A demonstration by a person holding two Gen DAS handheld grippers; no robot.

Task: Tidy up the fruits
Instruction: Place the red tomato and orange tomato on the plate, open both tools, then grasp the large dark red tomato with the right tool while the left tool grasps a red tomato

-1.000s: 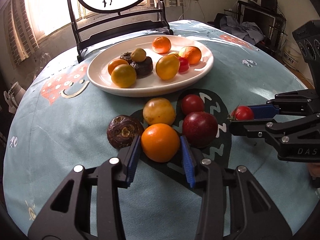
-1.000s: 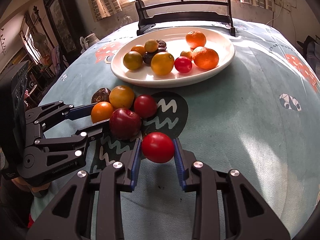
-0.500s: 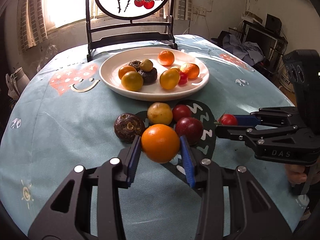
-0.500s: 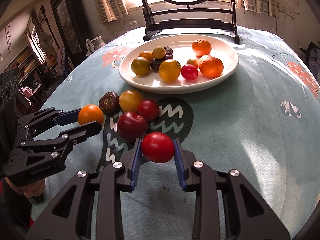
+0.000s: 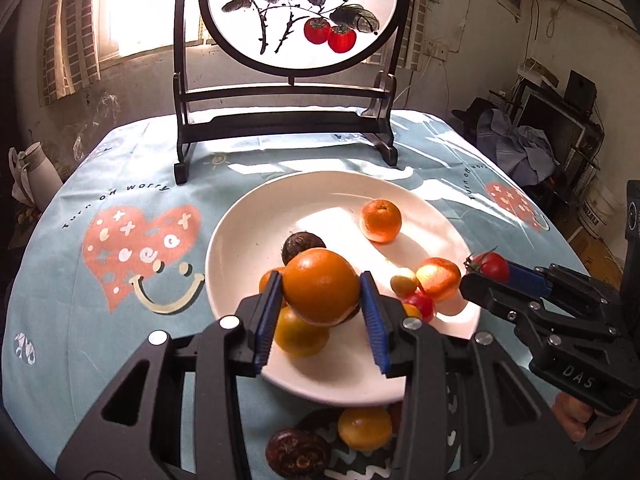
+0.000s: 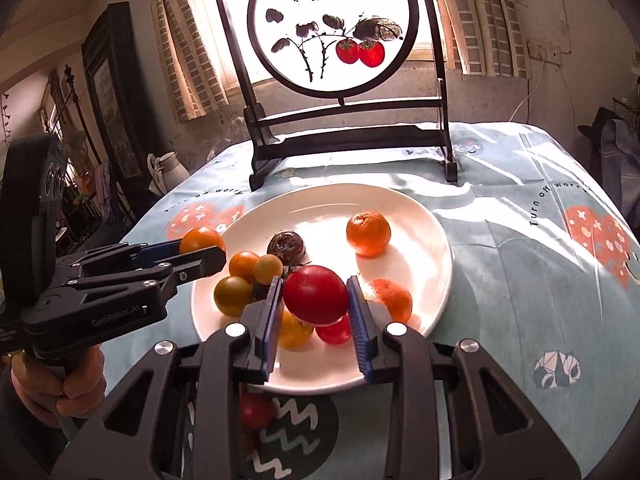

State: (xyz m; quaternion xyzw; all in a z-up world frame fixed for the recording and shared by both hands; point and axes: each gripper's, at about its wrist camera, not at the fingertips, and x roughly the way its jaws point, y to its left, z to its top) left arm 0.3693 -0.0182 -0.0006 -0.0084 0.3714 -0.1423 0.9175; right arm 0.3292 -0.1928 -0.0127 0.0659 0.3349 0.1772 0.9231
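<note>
Blue-padded jaws of the left gripper (image 5: pixel 320 300) clamp a round orange fruit (image 5: pixel 322 286), held over the near-left part of the white ceramic plate (image 5: pixel 248 224), just above a yellow-orange fruit (image 5: pixel 298 334) lying there. To its right, the right gripper (image 6: pixel 316 300) pinches a glossy red tomato (image 6: pixel 316 294) over the plate's near side. Beyond both sit a small mandarin (image 6: pixel 368 233) and a dark brown wrinkled fruit (image 6: pixel 286 245); behind the plate, on the pale blue printed tablecloth (image 5: pixel 120 208), stands a dark wooden screen with a round painted panel (image 5: pixel 304 12).

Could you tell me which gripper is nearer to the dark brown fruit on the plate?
Left. The left gripper, holding an orange, hangs just in front of the brown fruit; the right gripper, holding a tomato, sits farther right.
</note>
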